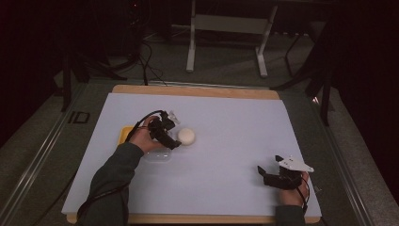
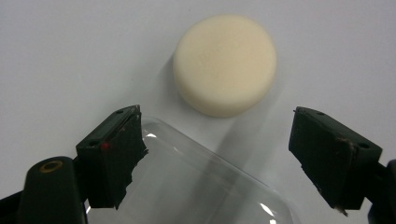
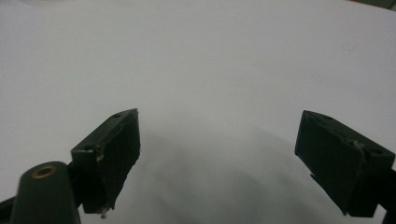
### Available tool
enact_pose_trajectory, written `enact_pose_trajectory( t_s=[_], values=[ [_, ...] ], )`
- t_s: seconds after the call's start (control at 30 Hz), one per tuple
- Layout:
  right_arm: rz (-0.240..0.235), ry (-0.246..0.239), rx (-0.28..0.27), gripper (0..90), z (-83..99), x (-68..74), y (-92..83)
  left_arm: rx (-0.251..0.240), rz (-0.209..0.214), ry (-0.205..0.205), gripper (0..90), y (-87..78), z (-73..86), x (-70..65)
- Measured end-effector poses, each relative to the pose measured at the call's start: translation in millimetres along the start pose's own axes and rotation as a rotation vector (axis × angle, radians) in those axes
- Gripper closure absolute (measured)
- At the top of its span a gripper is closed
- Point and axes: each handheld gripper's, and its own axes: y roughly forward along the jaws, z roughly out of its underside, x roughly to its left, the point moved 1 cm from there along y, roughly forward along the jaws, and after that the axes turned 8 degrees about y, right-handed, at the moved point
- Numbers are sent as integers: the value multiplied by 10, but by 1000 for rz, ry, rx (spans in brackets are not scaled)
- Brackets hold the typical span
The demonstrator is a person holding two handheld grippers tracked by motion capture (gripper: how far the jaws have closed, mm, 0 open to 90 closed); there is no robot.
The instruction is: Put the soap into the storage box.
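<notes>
Dark green sleeves (image 1: 113, 176); black grippers (image 1: 165, 132) trailing cables.

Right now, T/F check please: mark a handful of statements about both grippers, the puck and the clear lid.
1. The left gripper is open, with nothing between its fingers. True.
2. The cream round puck is clamped in the left gripper. False: it lies on the white sheet ahead of the open fingers.
3. A clear plastic lid lies below the left gripper. True.
4. The right gripper is shut on the puck. False: it is open over bare sheet at the right near corner, far from the puck.
5. Something yellow sits by the left hand. True, mostly hidden.
</notes>
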Motion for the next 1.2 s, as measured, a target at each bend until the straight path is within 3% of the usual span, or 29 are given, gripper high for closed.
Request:
enact_pose_trajectory(
  t_s=[0.47, 1.2],
  values=[
    [-2, -1, 2, 141, 0, 1, 1, -40, 36, -29, 148, 139, -144, 37],
    [-5, -2, 6, 142, -1, 2, 6, 47, 44, -28, 147, 484, -289, 6]
  ],
)
